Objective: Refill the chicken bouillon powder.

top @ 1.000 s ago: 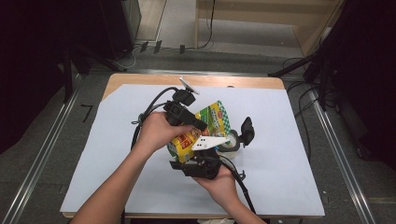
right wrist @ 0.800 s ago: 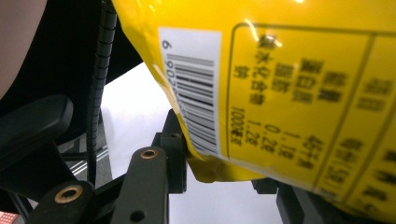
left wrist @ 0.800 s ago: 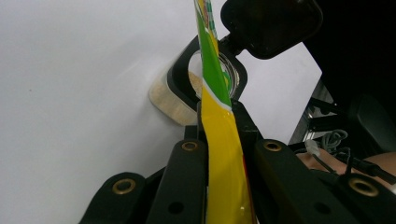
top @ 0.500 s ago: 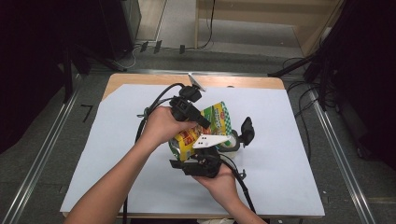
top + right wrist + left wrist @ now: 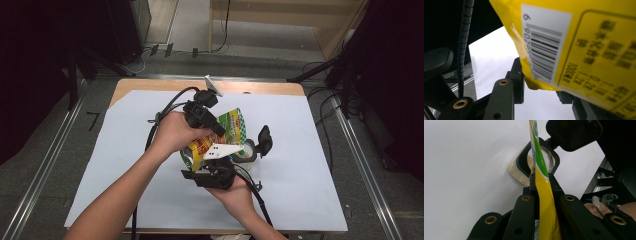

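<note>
Nearest me, my right gripper (image 5: 216,176) is clamped on the lower corner of the yellow-green bag (image 5: 227,132); in the right gripper view the barcode panel (image 5: 544,50) sits just above the jaws. Beyond it, my left gripper (image 5: 204,116) pinches the bag's upper edge, seen edge-on in the left gripper view. The bag is held off the desk (image 5: 125,165) between both grippers, tilted toward the open jar (image 5: 541,157). The jar stands just past the bag on the white sheet, its black flip lid (image 5: 574,132) swung up, pale grains inside.

Judgement: the pour step is in hand. The next move calls for tipping the bag's mouth over the jar's opening, slowly, keeping both grips firm.
</note>
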Tool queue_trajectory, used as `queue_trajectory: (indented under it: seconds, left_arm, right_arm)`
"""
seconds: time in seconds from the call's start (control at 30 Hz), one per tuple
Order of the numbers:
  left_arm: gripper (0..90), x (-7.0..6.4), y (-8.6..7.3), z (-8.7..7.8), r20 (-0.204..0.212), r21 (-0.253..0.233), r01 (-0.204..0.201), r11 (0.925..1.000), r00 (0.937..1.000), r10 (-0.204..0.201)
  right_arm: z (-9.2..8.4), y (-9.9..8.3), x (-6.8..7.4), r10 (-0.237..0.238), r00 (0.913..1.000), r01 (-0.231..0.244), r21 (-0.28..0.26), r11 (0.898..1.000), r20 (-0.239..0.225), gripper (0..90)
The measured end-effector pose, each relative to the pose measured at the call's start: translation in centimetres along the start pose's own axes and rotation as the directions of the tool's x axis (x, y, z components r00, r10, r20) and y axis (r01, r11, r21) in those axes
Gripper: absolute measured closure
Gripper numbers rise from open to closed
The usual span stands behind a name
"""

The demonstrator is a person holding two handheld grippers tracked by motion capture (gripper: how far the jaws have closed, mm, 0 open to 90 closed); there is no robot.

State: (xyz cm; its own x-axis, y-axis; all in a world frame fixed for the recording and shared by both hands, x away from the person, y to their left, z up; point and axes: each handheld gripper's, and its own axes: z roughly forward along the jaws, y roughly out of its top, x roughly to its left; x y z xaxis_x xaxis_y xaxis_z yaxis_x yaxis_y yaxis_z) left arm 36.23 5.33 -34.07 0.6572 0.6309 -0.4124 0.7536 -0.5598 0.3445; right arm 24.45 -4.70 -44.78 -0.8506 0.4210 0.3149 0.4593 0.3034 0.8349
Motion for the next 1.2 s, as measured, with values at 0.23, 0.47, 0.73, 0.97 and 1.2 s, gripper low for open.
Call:
queue_trajectory:
  seconds: [0.23,0.47,0.73,0.97,1.2]
  left_arm:
    - [85.1,-0.3,0.4,-0.3,0.005,0.006,-0.004,1.0000,1.0000,0.004]
    - [83.3,0.0,0.6,-0.3,0.032,-0.004,-0.019,0.9998,0.9993,0.019]
    - [84.2,-0.4,0.6,-0.4,0.014,-0.006,-0.039,0.9992,0.9992,0.039]
    - [84.7,-0.7,0.7,-0.3,0.001,0.006,-0.029,0.9996,0.9996,0.029]
    - [84.8,-0.9,0.7,-0.1,0.024,0.006,-0.033,0.9995,0.9992,0.032]
  right_arm:
    - [-0.1,0.1,0.0,0.023,0.9992,-0.024,-0.037,0.999,-0.032,67.5]
    - [-0.3,0.2,0.0,0.020,0.9995,-0.021,-0.046,0.999,-0.026,67.9]
    - [-0.2,0.2,-0.1,0.033,0.9986,-0.035,-0.045,0.998,-0.042,68.9]
    - [-0.1,0.1,-0.1,0.040,0.9974,-0.043,-0.045,0.998,-0.060,68.3]
    - [-0.1,-0.1,0.1,0.031,0.9985,-0.033,-0.048,0.998,-0.045,65.4]
